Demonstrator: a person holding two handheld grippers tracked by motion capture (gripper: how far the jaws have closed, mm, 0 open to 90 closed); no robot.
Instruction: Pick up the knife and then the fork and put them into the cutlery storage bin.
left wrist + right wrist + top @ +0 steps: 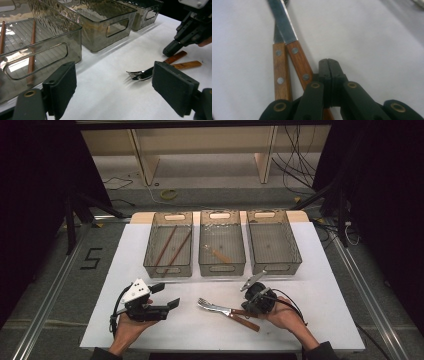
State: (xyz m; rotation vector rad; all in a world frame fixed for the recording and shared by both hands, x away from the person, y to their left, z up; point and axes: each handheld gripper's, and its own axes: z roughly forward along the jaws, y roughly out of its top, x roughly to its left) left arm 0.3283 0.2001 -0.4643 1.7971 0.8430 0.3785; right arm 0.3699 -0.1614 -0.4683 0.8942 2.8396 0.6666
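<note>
Two wooden-handled forks [220, 309] lie side by side on the white table [310, 285], tines to the left. Their handles [298, 62] run beneath my right gripper [328, 62], whose jaws are pressed together with nothing between them, the tips just beside the nearer handle. In the high view my right gripper [245, 311] points down at the handle ends. My left gripper [166, 296] rests in a hand at the front left, open and holding nothing. From the left gripper view the forks [140, 74] lie ahead between its wide-apart pads [62, 85].
Three clear grey bins stand in a row at the back. The left bin [168, 267] holds two brown sticks, the middle bin [222, 266] a small wooden-handled piece, and the right bin [295, 255] looks bare. Table edges drop off at left and right.
</note>
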